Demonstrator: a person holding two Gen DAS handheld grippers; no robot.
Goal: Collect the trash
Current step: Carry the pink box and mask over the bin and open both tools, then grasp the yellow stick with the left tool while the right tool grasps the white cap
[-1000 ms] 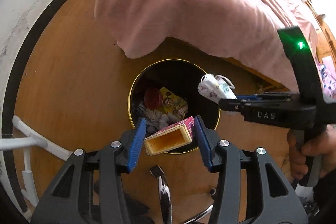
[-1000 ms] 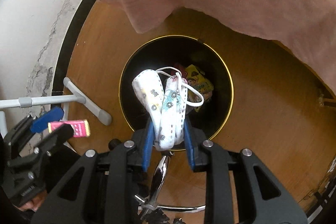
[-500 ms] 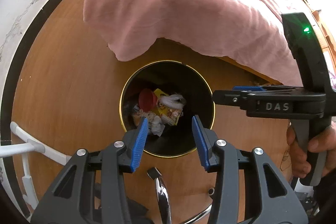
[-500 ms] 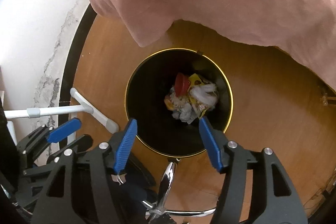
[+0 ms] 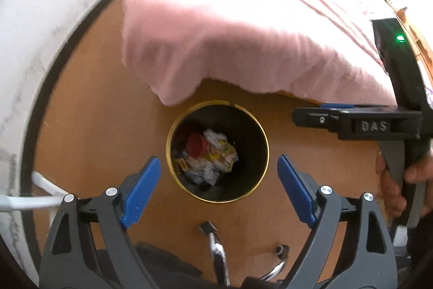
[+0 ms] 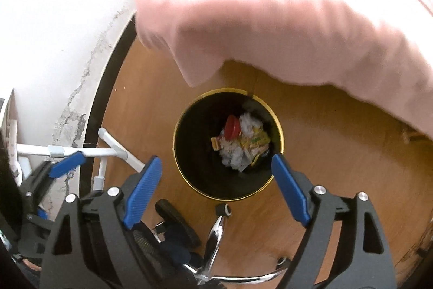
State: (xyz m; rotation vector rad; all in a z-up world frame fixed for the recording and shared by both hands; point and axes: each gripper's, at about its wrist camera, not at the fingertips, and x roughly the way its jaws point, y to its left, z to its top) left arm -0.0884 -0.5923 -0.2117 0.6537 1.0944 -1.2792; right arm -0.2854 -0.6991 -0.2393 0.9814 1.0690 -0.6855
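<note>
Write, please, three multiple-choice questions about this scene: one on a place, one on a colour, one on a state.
1. Where does the trash bin stand?
A. on the bed
B. on the wooden floor near the pink bedcover
C. on a chair

2. What colour is the bin's rim?
A. gold
B. red
C. white

3. How is the left gripper?
A. shut on a box
B. shut on a mask
C. open, empty

Answers:
1 B: wooden floor surrounds it, pink bedcover hangs close by.
2 A: a gold ring edges the black wall.
3 C: its blue pads stand wide apart with nothing between.

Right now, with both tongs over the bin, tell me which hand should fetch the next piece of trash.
Neither is clearly better: left tongs and right tongs both stand open and empty above the bin, and no loose trash shows on the floor.
</note>
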